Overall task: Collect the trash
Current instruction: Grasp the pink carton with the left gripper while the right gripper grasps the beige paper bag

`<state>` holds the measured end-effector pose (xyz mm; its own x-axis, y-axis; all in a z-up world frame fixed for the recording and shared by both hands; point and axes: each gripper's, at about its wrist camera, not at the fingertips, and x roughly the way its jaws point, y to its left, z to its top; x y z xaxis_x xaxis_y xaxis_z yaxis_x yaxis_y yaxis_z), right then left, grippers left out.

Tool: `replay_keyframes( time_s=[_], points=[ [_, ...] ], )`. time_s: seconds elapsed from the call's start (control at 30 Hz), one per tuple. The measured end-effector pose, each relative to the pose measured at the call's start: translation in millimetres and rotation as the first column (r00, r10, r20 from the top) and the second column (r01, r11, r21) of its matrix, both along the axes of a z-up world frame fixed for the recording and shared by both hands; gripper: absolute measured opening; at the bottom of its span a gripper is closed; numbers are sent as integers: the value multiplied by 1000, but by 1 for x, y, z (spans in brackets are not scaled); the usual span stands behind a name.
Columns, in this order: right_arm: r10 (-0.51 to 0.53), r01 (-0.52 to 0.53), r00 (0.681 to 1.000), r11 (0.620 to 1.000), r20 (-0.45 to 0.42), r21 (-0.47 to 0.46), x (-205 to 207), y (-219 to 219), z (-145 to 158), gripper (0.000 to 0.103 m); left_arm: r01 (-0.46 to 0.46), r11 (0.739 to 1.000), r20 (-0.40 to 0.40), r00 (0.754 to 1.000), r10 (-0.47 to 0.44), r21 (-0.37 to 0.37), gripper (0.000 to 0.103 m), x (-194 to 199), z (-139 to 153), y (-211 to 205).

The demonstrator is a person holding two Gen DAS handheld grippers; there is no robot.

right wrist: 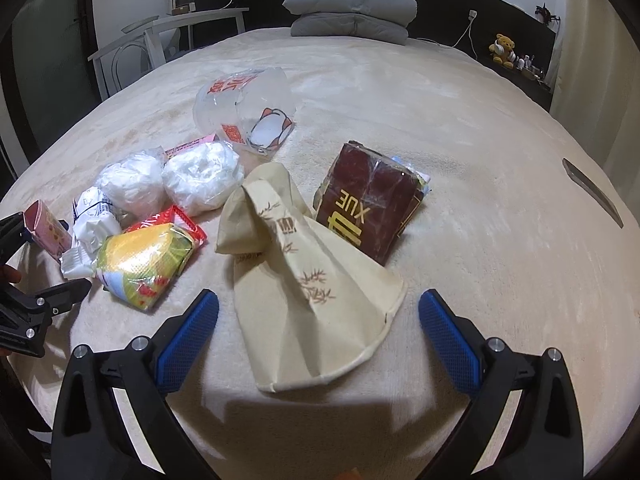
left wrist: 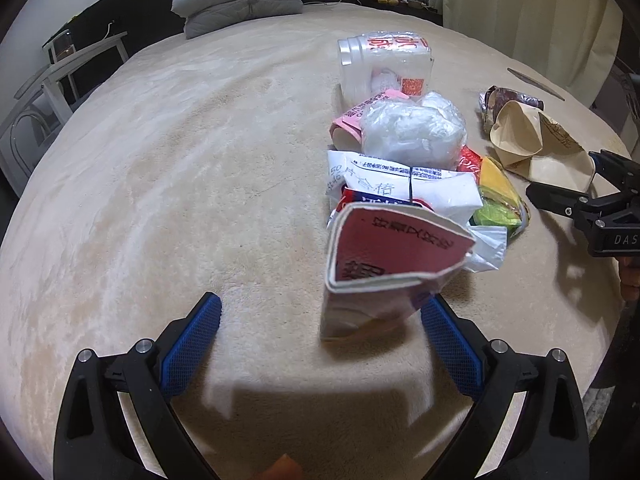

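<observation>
Trash lies piled on a beige bed cover. My left gripper (left wrist: 320,316) is open; a pink-and-white carton (left wrist: 384,264) stands between its blue pads, touching the right pad (left wrist: 444,340). Behind it lie white paper wrappers (left wrist: 404,184), a white plastic bag ball (left wrist: 416,128), a clear plastic bag (left wrist: 384,60) and a yellow-green snack pack (left wrist: 500,196). My right gripper (right wrist: 318,316) is open, with a tan paper bag (right wrist: 308,280) lying between its fingers. A dark red box (right wrist: 372,200) sits just beyond. The right gripper also shows in the left wrist view (left wrist: 568,188).
Folded grey bedding (right wrist: 352,8) lies at the bed's far end. A white side table (right wrist: 168,32) stands at the left. A teddy bear (right wrist: 502,48) sits on a dark shelf. A thin dark strip (right wrist: 592,192) lies on the cover at right.
</observation>
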<state>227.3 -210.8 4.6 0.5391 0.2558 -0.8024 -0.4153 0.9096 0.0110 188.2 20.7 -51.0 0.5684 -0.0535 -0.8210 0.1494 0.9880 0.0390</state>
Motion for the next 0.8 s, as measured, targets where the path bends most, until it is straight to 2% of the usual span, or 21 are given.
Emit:
replay_keyframes(
  time_s=[0.23, 0.47, 0.5, 0.57, 0.6, 0.63, 0.77, 0.8],
  points=[
    [-25, 27, 998, 999, -59, 22, 9, -2, -8, 99, -8, 1000, 10, 1000, 9, -24, 98, -3, -6, 2],
    [-42, 45, 998, 997, -53, 68, 6, -8, -4, 99, -32, 999, 65, 997, 34, -30, 98, -13, -5, 2],
    [-53, 57, 998, 995, -46, 79, 3, -11, -2, 97, -40, 999, 74, 996, 42, -35, 98, -14, -4, 2],
    [-63, 66, 997, 992, -31, 103, 0, -16, 3, 86, -44, 998, 91, 995, 48, -40, 97, -17, -1, 1],
    [-61, 65, 998, 990, -34, 123, -1, -19, 6, 73, -45, 998, 101, 994, 50, -51, 95, -19, 2, 1],
    [-58, 63, 998, 988, -38, 141, -2, -21, 8, 67, -52, 997, 106, 993, 59, -65, 90, -20, 4, 2],
    [-49, 47, 999, 985, 7, 164, -10, -27, 21, 60, -55, 992, 133, 989, 70, -110, 58, -27, 15, 6],
    [-46, 41, 999, 986, 24, 163, -13, -27, 24, 59, -45, 993, 145, 987, 61, -112, 53, -29, 18, 5]
  ],
)
